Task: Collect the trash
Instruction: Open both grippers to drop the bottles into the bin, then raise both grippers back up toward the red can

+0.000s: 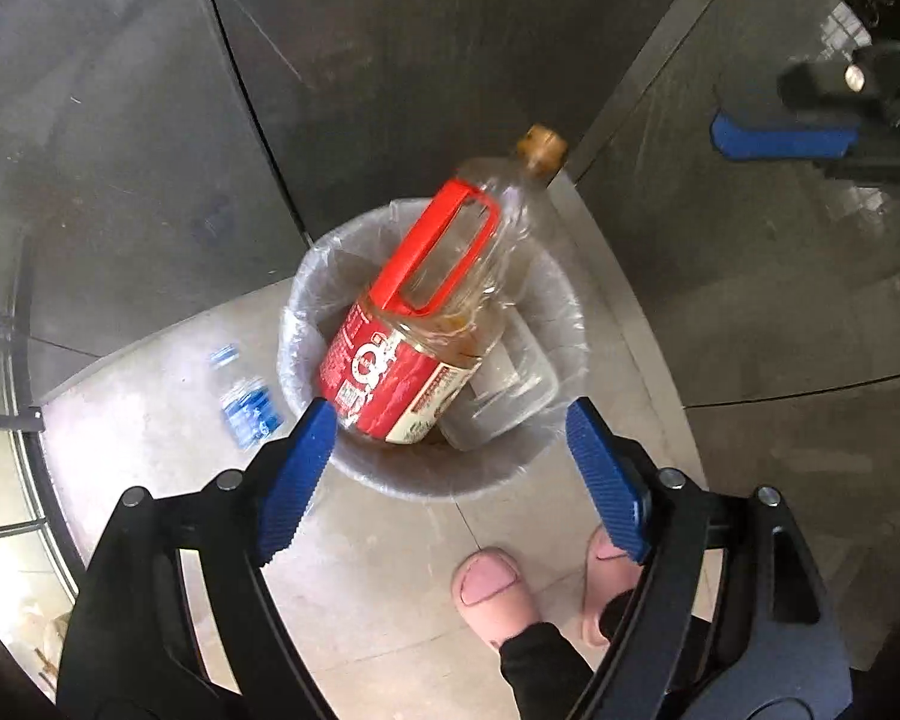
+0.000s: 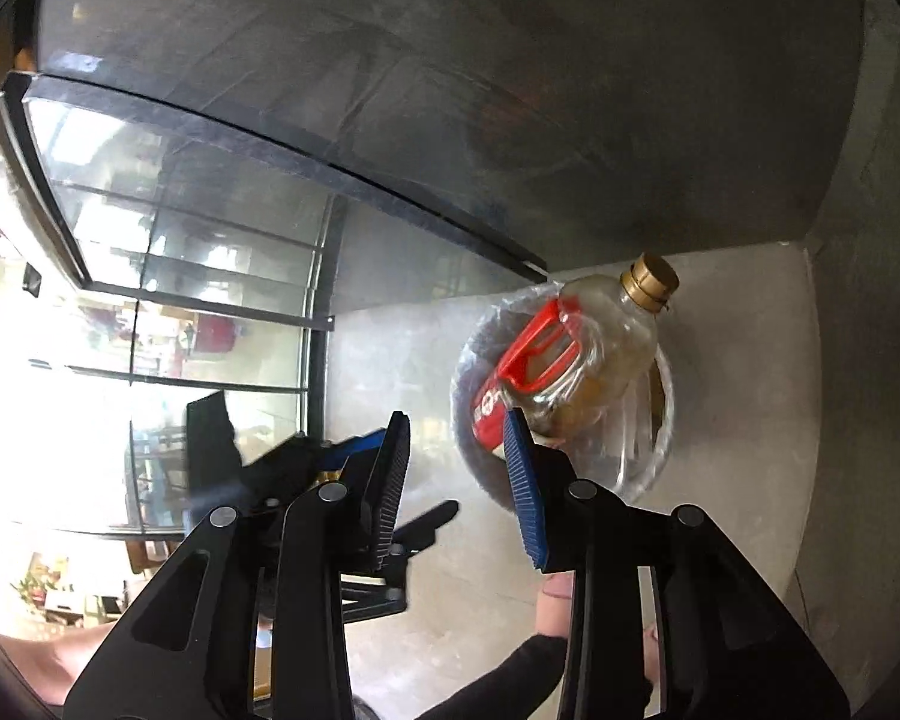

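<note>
Large clear plastic oil bottle with red handle, red label, gold cap (image 1: pixel 432 306) already in grey round bin with clear liner (image 1: pixel 528 462), tilted, neck sticking out over far rim. Clear plastic container (image 1: pixel 510 384) beside it inside. Left tool (image 1: pixel 450 456) spread wide, empty, above bin. Right tool (image 2: pixel 459 480) partly spread, empty. Left to do: small clear bottle with blue label (image 1: pixel 247 408) on floor just left of bin.
</note>
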Demonstrator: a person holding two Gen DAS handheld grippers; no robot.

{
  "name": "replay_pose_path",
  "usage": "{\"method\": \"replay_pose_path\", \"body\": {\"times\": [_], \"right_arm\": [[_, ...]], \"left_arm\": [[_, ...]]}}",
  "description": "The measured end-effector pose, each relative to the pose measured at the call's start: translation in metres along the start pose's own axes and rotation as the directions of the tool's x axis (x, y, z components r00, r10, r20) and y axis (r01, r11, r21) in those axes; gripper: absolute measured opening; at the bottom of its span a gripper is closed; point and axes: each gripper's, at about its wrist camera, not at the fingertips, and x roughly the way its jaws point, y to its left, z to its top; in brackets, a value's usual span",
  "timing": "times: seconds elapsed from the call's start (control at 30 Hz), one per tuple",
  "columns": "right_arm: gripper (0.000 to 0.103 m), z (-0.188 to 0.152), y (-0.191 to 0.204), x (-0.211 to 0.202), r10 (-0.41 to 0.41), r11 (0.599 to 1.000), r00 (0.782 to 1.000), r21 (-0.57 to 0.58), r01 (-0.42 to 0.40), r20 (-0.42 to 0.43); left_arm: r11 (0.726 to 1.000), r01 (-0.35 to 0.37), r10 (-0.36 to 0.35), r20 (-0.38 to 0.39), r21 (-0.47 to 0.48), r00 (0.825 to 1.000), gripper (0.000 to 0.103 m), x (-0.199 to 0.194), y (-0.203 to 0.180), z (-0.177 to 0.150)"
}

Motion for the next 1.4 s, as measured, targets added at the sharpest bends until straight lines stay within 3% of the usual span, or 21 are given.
{"method": "replay_pose_path", "body": {"times": [0.2, 0.3, 0.47, 0.53, 0.63, 0.73, 0.87, 0.9, 1.0, 1.13, 1.27, 1.4], "right_arm": [[0.036, -0.008, 0.051, -0.046, 0.012, 0.999, 1.000, -0.047, -0.012, -0.008], [0.041, -0.006, 0.092, -0.085, 0.024, 0.995, 1.000, -0.092, -0.022, 0.013], [0.053, 0.010, 0.166, -0.179, 0.050, 0.977, 0.993, -0.211, -0.026, 0.110], [0.062, 0.018, 0.188, -0.218, 0.053, 0.970, 0.983, -0.243, -0.009, 0.176], [0.066, 0.035, 0.213, -0.279, 0.059, 0.966, 0.959, -0.257, 0.014, 0.276], [0.070, 0.059, 0.223, -0.331, 0.037, 0.972, 0.921, -0.229, 0.057, 0.388], [0.075, 0.096, 0.218, -0.375, 0.014, 0.989, 0.873, -0.136, 0.060, 0.488], [0.082, 0.105, 0.217, -0.389, -0.008, 0.993, 0.861, -0.099, 0.068, 0.508], [0.086, 0.134, 0.209, -0.409, -0.039, 0.997, 0.832, -0.034, 0.069, 0.554], [0.088, 0.187, 0.191, -0.427, -0.098, 0.995, 0.827, 0.069, 0.072, 0.554], [0.088, 0.247, 0.162, -0.431, -0.072, 0.988, 0.819, 0.154, -0.019, 0.569], [0.088, 0.318, 0.124, -0.428, -0.106, 0.973, 0.834, 0.228, -0.025, 0.541]], "left_arm": [[0.996, -0.010, 0.011, 0.017, -0.087, 1.000, 0.077, -0.076, 0.003, -0.012], [0.991, -0.018, 0.026, 0.056, -0.132, 0.998, 0.077, -0.141, 0.002, -0.011], [0.991, -0.032, 0.053, 0.162, -0.131, 0.985, 0.091, -0.251, -0.009, 0.013], [0.995, -0.018, 0.040, 0.220, -0.102, 0.975, 0.091, -0.298, -0.015, 0.033], [0.999, -0.027, 0.035, 0.294, -0.029, 0.955, 0.096, -0.348, -0.025, 0.069], [0.998, -0.032, 0.014, 0.370, 0.045, 0.929, 0.096, -0.385, -0.037, 0.112], [0.993, -0.082, 0.035, 0.425, 0.091, 0.904, 0.096, -0.413, -0.047, 0.172], [0.992, -0.077, 0.027, 0.434, 0.100, 0.900, 0.096, -0.418, -0.048, 0.187], [0.990, -0.078, 0.019, 0.445, 0.116, 0.895, 0.096, -0.427, -0.049, 0.231], [0.985, -0.089, 0.013, 0.457, 0.145, 0.890, 0.096, -0.426, -0.056, 0.292], [0.982, -0.085, 0.002, 0.438, 0.171, 0.899, 0.096, -0.406, -0.062, 0.364], [0.963, -0.150, 0.046, 0.416, 0.222, 0.908, 0.096, -0.388, -0.073, 0.442]]}}
